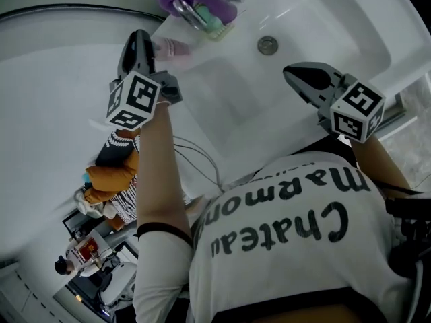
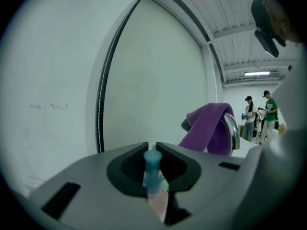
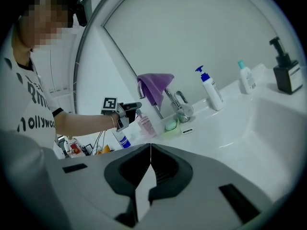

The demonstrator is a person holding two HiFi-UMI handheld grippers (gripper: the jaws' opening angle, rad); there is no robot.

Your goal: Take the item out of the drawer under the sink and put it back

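Pink bottle (image 2: 156, 190), perhaps lotion, clamped in left claw (image 2: 152, 146) | right claw (image 3: 150, 145) closed, empty | purple cloth (image 2: 211, 126) draping faucet (image 2: 233, 131)

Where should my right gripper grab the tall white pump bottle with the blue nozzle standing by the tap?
Take the tall white pump bottle round its straight body, below the blue nozzle, coming level from the basin side. It stands upright close to the wall, so the back is shut off, and the nozzle looks too thin. The right gripper is shut, so open first.
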